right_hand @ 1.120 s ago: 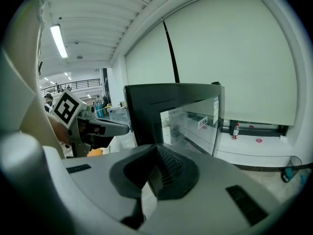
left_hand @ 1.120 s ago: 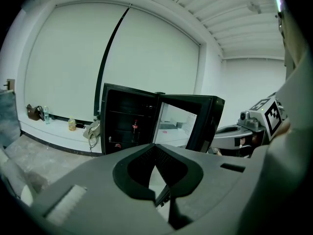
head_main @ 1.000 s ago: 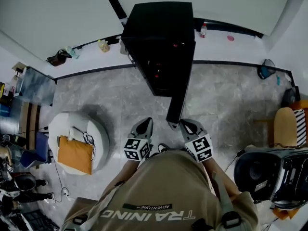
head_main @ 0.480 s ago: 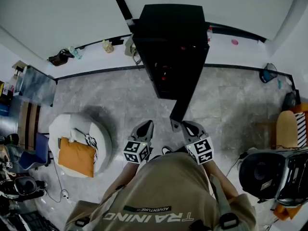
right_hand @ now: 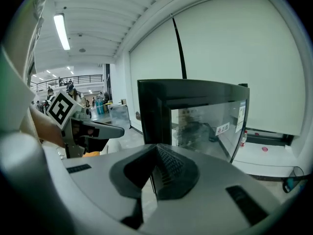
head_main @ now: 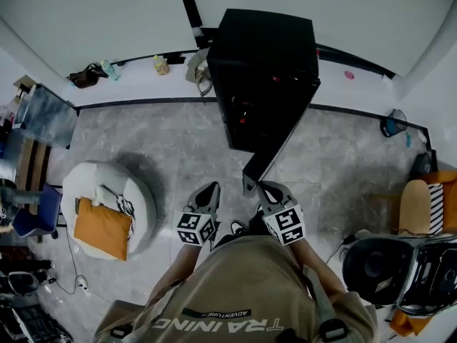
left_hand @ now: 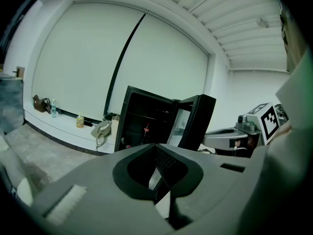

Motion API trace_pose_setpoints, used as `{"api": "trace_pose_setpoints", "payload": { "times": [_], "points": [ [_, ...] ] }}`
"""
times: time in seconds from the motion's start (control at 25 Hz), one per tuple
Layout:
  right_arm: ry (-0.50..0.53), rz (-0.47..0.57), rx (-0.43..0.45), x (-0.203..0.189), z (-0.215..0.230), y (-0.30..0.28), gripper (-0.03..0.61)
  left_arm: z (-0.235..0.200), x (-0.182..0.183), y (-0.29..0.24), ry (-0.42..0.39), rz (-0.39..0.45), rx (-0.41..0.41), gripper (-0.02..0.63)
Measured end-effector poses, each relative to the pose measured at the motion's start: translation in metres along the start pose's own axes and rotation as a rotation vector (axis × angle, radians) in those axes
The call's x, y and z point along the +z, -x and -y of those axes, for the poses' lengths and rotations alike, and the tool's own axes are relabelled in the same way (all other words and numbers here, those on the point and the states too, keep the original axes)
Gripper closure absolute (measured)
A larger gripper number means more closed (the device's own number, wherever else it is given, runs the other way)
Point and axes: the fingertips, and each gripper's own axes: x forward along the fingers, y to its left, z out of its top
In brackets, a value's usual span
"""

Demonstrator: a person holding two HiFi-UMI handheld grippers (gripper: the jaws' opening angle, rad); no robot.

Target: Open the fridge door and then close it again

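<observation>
Fridge [head_main: 265,56]: we see its door [head_main: 280,138] swung open | right gripper [head_main: 263,189]: fingers pressed together, door edge just ahead of them | left gripper [head_main: 208,190]: fingers together, empty, door ahead to their right

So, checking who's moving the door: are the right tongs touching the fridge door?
Cannot tell. In the right gripper view the right tongs cover the edge of the fridge door; the head view shows neither gap nor contact plainly.

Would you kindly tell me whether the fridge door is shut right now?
No, the door stands swung out from the fridge, leaving its inside showing.
</observation>
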Motion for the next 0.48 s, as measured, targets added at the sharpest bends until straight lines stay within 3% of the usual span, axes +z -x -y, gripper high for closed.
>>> {"api": "trace_pose_setpoints", "payload": {
  "times": [0.32, 0.48],
  "points": [
    [0.020, -0.003, 0.095, 0.008, -0.004, -0.026, 0.583, -0.023, -0.014, 0.001, 0.052, -0.036, 0.086, 0.614],
    [0.012, 0.004, 0.148, 0.015, -0.006, -0.035, 0.583, -0.025, -0.003, -0.005, 0.031, -0.043, 0.105, 0.614]
  ]
}}
